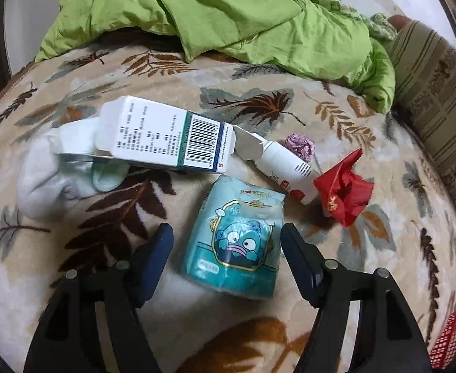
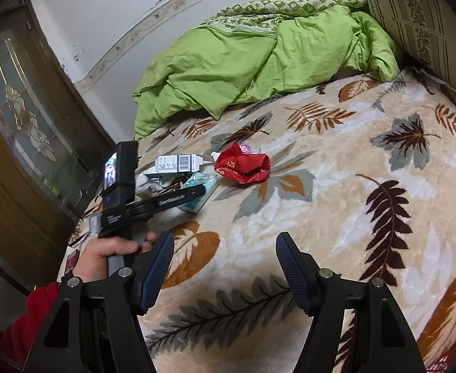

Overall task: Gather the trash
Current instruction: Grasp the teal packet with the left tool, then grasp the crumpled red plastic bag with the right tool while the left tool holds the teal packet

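Left wrist view, left to right. A white sock (image 1: 46,183) is lying crumpled on the leaf-patterned blanket (image 1: 259,105), toward the bed's left edge. A white carton (image 1: 165,135) with a barcode is resting partly on the sock, one end flap hanging open. Just below the carton, a teal tissue pack (image 1: 239,236) with a cartoon fish is lying flat. The left gripper (image 1: 226,236) is hovering over it with jaws spread; the fingers (image 1: 156,248) are flanking the pack on both sides, and a gap is showing between each pad and the wrapper, so nothing is grasped. To the right of the carton, a small white bottle (image 1: 287,171) is lying on its side, with a crumpled pink wrapper (image 1: 301,147) just behind it. A crumpled red wrapper (image 1: 344,186) is touching the bottle's lower end. A green quilt (image 1: 228,15) is bunched along the far edge of the bed, and a striped pillow (image 1: 436,108) is standing at the far right corner.

Right wrist view. A hand (image 2: 109,251) in a red sleeve (image 2: 19,323) is gripping the left gripper's handle at the bed's left edge, above the trash cluster. The right gripper (image 2: 225,264) is hovering over bare blanket well apart from the trash, jaws spread, nothing between them.
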`<state>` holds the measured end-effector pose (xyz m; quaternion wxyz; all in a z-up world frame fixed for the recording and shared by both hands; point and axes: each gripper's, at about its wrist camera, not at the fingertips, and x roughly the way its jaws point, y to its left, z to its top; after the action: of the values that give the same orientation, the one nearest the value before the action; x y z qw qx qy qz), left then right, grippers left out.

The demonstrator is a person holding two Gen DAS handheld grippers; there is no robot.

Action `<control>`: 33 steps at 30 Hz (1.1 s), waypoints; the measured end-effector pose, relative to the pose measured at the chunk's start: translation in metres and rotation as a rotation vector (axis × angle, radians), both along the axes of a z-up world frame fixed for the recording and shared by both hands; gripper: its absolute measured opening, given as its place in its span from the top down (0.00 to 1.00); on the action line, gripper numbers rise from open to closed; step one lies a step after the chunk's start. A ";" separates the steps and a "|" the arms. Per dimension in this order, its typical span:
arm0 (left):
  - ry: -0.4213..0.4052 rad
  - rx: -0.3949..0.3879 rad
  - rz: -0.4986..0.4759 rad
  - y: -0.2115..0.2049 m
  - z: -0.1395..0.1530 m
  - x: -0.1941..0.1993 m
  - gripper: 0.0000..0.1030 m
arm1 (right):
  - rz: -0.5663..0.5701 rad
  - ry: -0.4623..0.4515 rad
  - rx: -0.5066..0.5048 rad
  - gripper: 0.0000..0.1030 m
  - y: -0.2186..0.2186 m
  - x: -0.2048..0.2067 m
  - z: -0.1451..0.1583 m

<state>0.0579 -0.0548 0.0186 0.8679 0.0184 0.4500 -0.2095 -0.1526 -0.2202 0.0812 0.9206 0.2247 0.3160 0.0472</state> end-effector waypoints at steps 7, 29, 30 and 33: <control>-0.031 -0.001 0.007 0.004 0.005 -0.010 0.73 | 0.000 0.014 -0.002 0.31 0.005 0.004 -0.001; -0.004 -0.128 0.117 0.049 0.023 -0.071 0.74 | 0.010 0.257 0.077 0.31 -0.050 0.216 -0.061; -0.003 -0.135 0.120 0.050 0.023 -0.070 0.74 | 0.041 0.254 0.076 0.31 -0.043 0.212 -0.061; -0.009 -0.143 0.137 0.054 0.025 -0.069 0.74 | 0.108 0.245 0.057 0.31 -0.021 0.197 -0.061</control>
<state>-0.0109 -0.0013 0.0435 0.8813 -0.0737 0.4303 -0.1811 0.0442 -0.2408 0.0201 0.8644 0.2376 0.4362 0.0778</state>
